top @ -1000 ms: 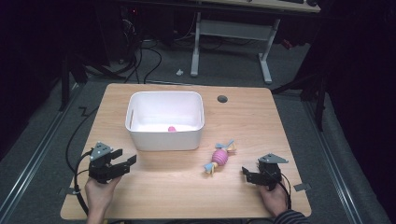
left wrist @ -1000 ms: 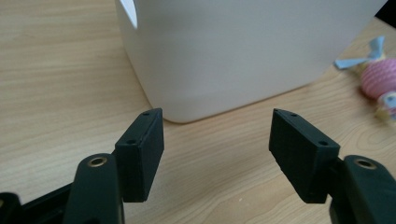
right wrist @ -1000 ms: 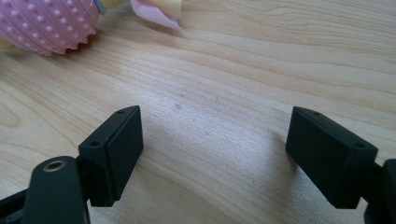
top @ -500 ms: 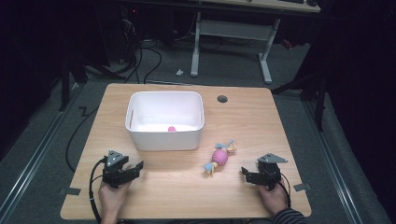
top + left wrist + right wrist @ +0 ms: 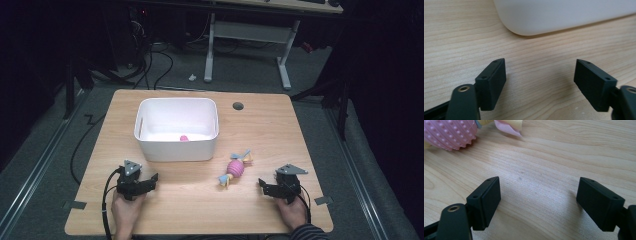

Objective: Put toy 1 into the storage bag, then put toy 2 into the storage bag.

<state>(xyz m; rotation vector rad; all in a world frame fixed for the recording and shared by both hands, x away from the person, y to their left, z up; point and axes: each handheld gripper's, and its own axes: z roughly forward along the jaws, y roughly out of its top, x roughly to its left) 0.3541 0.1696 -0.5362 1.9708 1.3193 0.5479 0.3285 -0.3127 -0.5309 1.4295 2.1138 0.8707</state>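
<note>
Two grippers are resting near the tabletop's front edge: left gripper (image 5: 150,181) has just been opening, nothing between its jaws; right gripper (image 5: 263,187) is gaping, empty. Toy (image 5: 235,168) is lying mid-table beside bin (image 5: 175,150), probably light, soft; nubbed pink body looks the best hold.

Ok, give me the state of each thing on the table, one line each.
Left gripper: open, jaws just been opening, nothing between them.
Right gripper: open, nothing between the jaws.
Bin: upright, a small pink thing inside.
Pink toy: lying on the table, outside the bin, untouched.
</note>
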